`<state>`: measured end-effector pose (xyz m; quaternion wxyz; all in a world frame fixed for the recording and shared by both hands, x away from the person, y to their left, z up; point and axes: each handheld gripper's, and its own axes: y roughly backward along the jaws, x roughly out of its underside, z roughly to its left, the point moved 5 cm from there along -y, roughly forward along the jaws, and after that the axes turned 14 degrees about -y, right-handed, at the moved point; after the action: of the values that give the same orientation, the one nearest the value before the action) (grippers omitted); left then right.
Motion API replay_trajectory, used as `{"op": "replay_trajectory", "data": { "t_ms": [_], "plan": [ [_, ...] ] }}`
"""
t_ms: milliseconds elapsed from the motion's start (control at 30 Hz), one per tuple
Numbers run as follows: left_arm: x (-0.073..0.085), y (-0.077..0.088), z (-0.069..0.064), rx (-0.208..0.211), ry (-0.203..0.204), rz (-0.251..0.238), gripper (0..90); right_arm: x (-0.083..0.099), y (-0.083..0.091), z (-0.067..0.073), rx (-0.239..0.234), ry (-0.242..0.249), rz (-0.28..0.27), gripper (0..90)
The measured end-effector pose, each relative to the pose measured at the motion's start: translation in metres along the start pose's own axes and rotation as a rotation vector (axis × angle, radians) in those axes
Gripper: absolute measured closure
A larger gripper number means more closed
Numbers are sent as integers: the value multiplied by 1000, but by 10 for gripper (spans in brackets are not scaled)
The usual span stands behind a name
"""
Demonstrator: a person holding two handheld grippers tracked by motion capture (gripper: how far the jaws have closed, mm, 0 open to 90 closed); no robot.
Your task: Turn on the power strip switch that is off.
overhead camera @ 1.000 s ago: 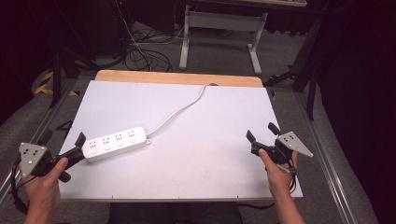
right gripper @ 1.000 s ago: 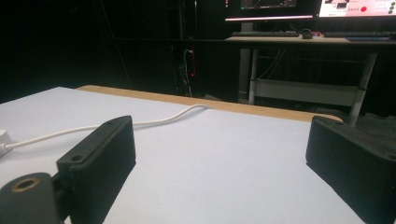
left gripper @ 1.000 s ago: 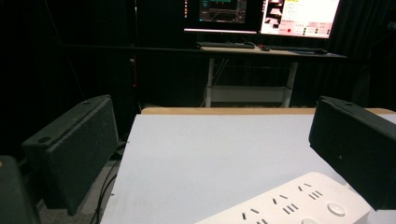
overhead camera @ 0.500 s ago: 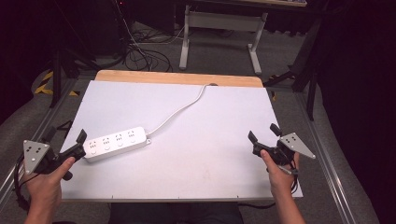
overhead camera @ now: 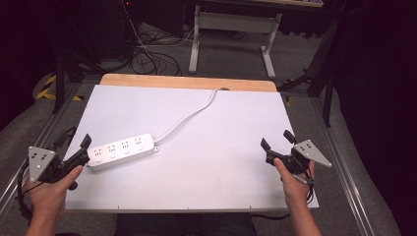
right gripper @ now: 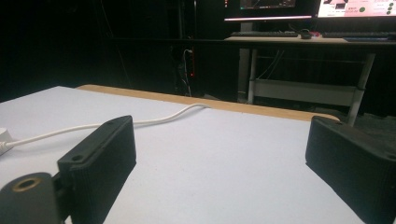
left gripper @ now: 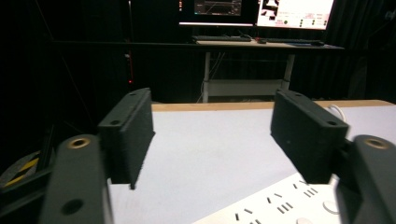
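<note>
The white power strip (overhead camera: 121, 150) lies at about 8 o'clock on the table (overhead camera: 231, 128), just beside the spread left gripper (overhead camera: 77, 149), likely light, rigid and slippery, best pinched across its narrow sides; the right gripper (overhead camera: 276, 144) is spread too.

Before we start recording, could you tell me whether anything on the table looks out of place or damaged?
Nothing stands out. The white power strip lies flat at a slant on the table, its cord trailing off the far edge, undamaged. Its sockets hold no plugs. Left gripper and right gripper are open.
</note>
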<state>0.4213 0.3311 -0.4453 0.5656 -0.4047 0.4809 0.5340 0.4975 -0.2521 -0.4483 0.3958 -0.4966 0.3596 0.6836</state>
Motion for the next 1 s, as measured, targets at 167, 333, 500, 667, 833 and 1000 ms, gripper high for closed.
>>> {"op": "replay_trajectory", "data": {
  "t_ms": [167, 333, 500, 667, 833, 1000],
  "plan": [
    [-1, 1, 0, 32, 14, -6, 448, 0, 0, 1, -4, 7, 2, 93],
    [-1, 1, 1, 60, 20, -11, 548, 0, 0, 1, -4, 5, 2, 93],
    [-2, 2, 1, 67, 17, -12, 579, 0, 0, 1, -5, 5, 2, 93],
    [-2, 2, 1, 81, 19, -12, 660, 0, -1, 2, -8, 11, 4, 93],
    [-3, 3, 0, 97, 13, -10, 712, 0, -1, 2, -9, 13, 4, 93],
    [-3, 4, -1, 105, 1, -10, 756, 0, -1, 2, -11, 13, 3, 93]
  ]
}}
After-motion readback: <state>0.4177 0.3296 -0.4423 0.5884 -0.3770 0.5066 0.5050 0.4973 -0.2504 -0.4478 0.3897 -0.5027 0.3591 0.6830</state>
